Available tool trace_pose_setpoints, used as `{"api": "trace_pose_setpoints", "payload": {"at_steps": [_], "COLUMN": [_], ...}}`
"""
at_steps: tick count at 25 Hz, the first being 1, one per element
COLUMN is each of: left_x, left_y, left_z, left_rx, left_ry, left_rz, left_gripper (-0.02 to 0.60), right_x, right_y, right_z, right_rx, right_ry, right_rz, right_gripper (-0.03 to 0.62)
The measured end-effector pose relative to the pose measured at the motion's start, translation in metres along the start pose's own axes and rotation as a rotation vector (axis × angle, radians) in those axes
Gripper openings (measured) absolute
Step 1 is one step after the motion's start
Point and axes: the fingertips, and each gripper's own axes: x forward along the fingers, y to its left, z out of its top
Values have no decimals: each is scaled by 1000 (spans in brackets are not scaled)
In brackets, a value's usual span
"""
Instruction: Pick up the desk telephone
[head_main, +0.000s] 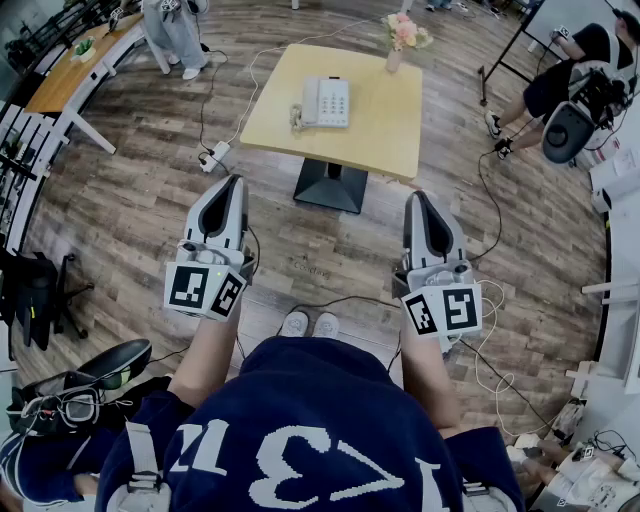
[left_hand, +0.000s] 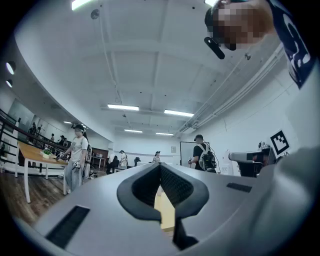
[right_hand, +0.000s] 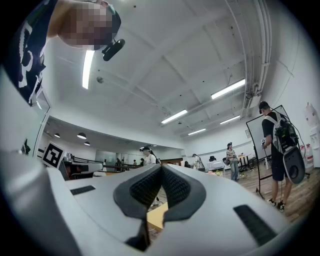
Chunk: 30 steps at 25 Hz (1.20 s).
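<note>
the desk telephone (head_main: 325, 102) sits on the yellow surface (head_main: 385, 125) at twelve o'clock, well apart, its handset running twelve-to-six. my left gripper (head_main: 234, 182) and right gripper (head_main: 419, 198) are about equally near, fingers (left_hand: 172, 186) together and empty.

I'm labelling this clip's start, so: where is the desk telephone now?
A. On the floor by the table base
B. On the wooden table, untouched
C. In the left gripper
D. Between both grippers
B: the desk telephone lies on the wooden table, with the left gripper and right gripper both shut, empty and short of the table.
</note>
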Motion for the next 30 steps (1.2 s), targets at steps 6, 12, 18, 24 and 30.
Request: {"api": "trace_pose_setpoints", "payload": {"at_steps": [6, 12, 18, 24, 30], "left_x": [6, 5, 27, 74, 148], "left_y": [-6, -7, 3, 32, 79], "left_z": [-1, -12, -20, -32, -42], "left_rx": [2, -5, 15, 5, -3], "left_ry": [-5, 11, 16, 7, 5], "left_rz": [14, 40, 47, 39, 15], "left_gripper": [8, 8, 8, 8, 8], "right_x": [0, 0, 26, 75, 152], "right_y": [-17, -36, -36, -54, -71], "right_z": [-5, -14, -18, -34, -42], "right_rx": [26, 65, 38, 37, -45], "right_ry": [16, 32, 29, 37, 42], "right_rz": [-20, -25, 34, 35, 38], "right_gripper": [25, 26, 26, 26, 26]}}
